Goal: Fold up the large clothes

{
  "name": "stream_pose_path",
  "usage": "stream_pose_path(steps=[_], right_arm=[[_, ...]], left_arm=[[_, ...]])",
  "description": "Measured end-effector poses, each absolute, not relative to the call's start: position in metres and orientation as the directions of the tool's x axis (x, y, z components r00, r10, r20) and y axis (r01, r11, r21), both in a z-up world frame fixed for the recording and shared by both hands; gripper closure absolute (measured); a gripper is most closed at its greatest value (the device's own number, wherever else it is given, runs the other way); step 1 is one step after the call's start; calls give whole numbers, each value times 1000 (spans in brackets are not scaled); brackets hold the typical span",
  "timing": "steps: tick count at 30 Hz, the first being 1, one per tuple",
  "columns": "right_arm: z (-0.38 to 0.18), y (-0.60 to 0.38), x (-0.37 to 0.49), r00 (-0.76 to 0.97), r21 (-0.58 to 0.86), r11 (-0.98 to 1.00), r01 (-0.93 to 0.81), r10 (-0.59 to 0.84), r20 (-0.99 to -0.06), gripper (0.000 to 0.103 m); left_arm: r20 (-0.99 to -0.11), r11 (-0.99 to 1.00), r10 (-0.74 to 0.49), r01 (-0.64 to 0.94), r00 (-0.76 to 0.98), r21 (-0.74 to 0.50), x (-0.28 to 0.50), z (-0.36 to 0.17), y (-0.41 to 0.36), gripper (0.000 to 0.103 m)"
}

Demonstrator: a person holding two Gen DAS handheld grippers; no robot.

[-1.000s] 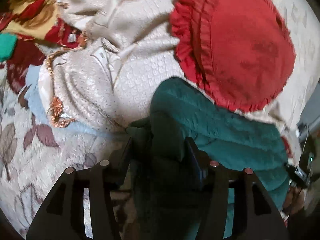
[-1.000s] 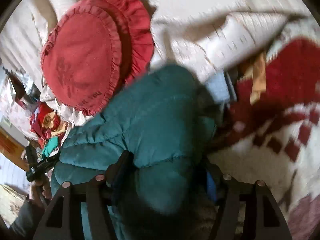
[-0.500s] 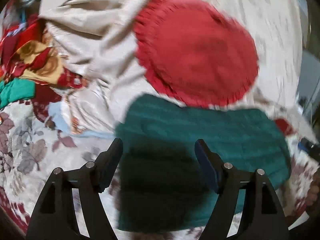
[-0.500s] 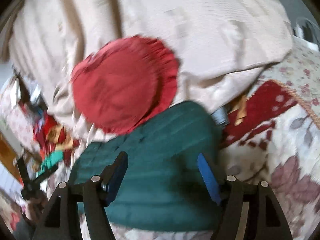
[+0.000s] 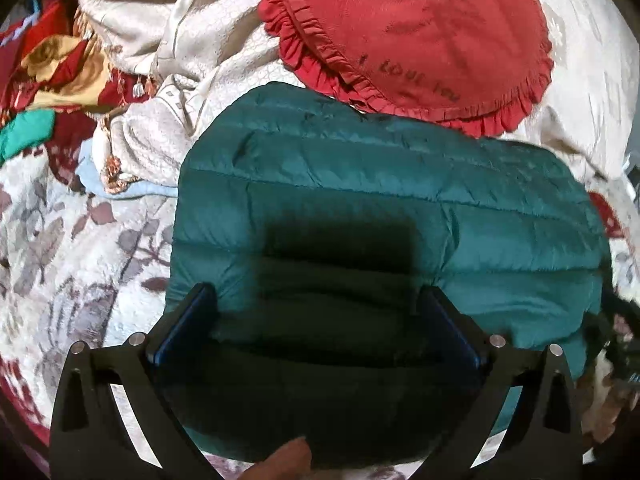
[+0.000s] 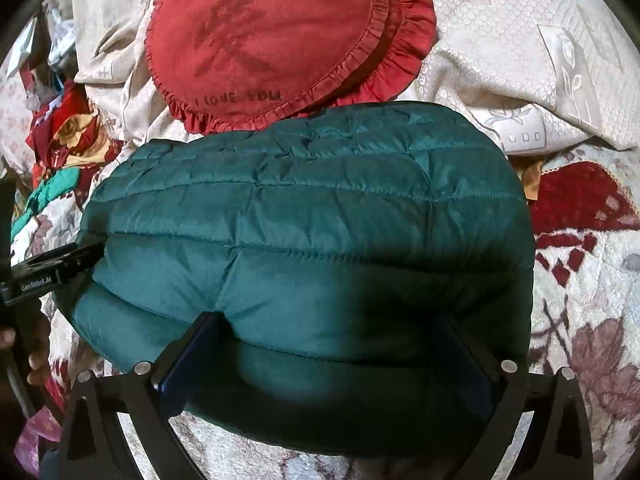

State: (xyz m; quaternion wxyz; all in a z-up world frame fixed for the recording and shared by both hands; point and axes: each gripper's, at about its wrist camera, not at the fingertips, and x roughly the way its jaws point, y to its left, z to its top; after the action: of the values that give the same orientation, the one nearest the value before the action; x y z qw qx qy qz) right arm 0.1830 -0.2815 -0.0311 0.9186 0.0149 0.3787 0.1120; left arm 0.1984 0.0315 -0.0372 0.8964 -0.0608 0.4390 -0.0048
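**Teal quilted jacket lies folded crosswise, both claws released above it**

Teal and puffy, the folded quilted jacket sits as a broad bundle on the floral bedspread, its long axis running left to right across both wrist views, its stitched channels parallel to that axis. Its rounded far edge points toward the red frilled heart cushion, which it touches or slightly overlaps.

In the left wrist view, from the left: crumpled red-and-gold cloth, then a cream embroidered blanket heaped behind the jacket's left end, then the cushion. The left gripper hangs over the near left part of the jacket. Its jaws have just been opening and now stand wide, with the fabric lying between the blue pads; I cannot tell for sure whether the pads brush it, but they do not pinch it. A fingertip shows at the bottom edge.

In the right wrist view, the other gripper's black body enters at the far left, a hand below it. The right gripper is likewise released, its jaws just opened wide, straddling the jacket's near edge. To the right lies bedspread with dark red patches.
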Motion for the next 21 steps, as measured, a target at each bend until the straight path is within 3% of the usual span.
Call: stream_pose_path(steps=[7, 11, 17, 21], right_arm=[[-28, -276, 180, 679, 101, 972, -210, 220, -700, 0], [-16, -279, 173, 660, 124, 972, -200, 227, -716, 1], [27, -305, 84, 780, 292, 952, -93, 252, -573, 2], [29, -286, 26, 776, 192, 981, -17, 134, -617, 2]], left_arm=[[-790, 992, -52, -61, 610, -112, 194, -35, 27, 0], [-784, 995, -64, -22, 617, -98, 165, 2, 17, 0], [-714, 996, -82, 28, 696, -88, 95, 53, 1, 0], [-735, 994, -91, 18, 672, -106, 67, 59, -11, 0]])
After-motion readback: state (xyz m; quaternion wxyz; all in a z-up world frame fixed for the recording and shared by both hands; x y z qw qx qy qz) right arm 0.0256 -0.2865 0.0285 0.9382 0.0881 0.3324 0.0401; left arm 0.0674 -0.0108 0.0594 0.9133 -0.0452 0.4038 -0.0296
